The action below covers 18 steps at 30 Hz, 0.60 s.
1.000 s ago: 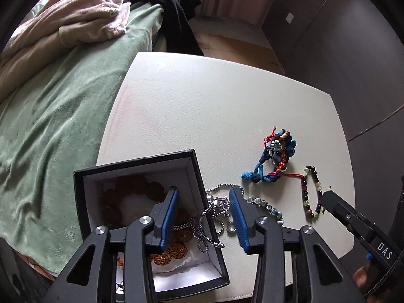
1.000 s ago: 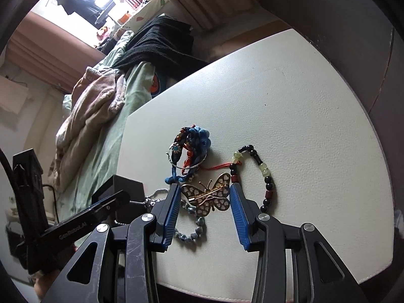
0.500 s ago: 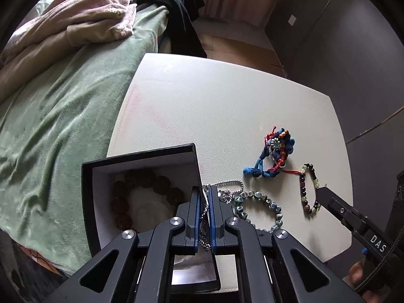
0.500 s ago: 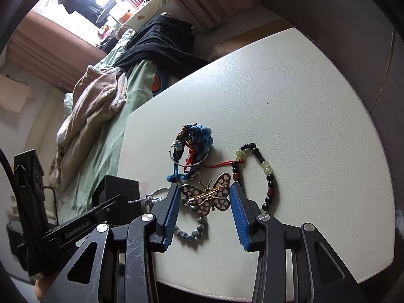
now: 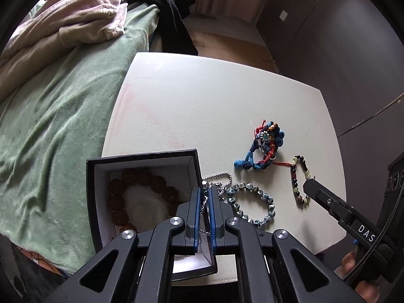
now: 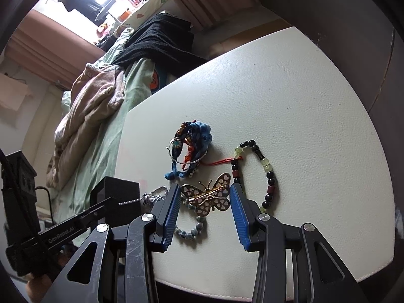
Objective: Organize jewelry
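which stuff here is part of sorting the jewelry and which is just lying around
Part of the job: silver chain pinched in the left gripper, black box, butterfly clip held by the right gripper, grey bead bracelet.

Just lying about: green blanket, black cloth.

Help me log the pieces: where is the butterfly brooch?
In the right wrist view, the butterfly brooch sits between the right gripper fingers, just below the blue cord bundle.
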Available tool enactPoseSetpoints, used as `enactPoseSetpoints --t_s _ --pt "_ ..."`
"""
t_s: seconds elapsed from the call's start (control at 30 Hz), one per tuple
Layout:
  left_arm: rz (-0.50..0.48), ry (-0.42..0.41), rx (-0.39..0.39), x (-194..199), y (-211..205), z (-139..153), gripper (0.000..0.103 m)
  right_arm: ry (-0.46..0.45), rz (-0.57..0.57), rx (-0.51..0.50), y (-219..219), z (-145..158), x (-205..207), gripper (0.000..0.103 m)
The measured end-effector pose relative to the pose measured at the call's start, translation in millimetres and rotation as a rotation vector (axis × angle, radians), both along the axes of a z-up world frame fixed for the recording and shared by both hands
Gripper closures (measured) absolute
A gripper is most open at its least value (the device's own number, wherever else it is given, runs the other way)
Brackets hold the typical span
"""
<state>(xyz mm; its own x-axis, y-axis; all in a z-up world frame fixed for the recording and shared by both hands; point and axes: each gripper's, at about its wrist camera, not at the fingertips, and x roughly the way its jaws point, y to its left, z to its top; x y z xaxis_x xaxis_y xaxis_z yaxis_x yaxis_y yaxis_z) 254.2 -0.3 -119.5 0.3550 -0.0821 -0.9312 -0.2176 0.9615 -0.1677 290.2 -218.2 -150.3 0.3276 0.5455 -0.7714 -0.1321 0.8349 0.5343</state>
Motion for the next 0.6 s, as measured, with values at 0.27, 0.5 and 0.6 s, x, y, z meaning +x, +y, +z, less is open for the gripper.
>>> enactPoseSetpoints --t_s 0.27,0.5,0.6 --pt "-0.023 -0.009 0.027 -1.2 -2.5 3.6 0.098 -0.004 0.015 -0.001 4.0 1.3 -0.6 0.062" --pt "-0.019 -0.039 0.021 -5.6 -1.1 11.5 0.102 -0.002 0.015 -0.005 4.4 -0.1 0.3 0.062" --pt "-0.029 -0.009 -0.008 -3.8 -1.1 6.8 0.102 -0.003 0.018 -0.007 5.0 0.0 -0.7 0.062"
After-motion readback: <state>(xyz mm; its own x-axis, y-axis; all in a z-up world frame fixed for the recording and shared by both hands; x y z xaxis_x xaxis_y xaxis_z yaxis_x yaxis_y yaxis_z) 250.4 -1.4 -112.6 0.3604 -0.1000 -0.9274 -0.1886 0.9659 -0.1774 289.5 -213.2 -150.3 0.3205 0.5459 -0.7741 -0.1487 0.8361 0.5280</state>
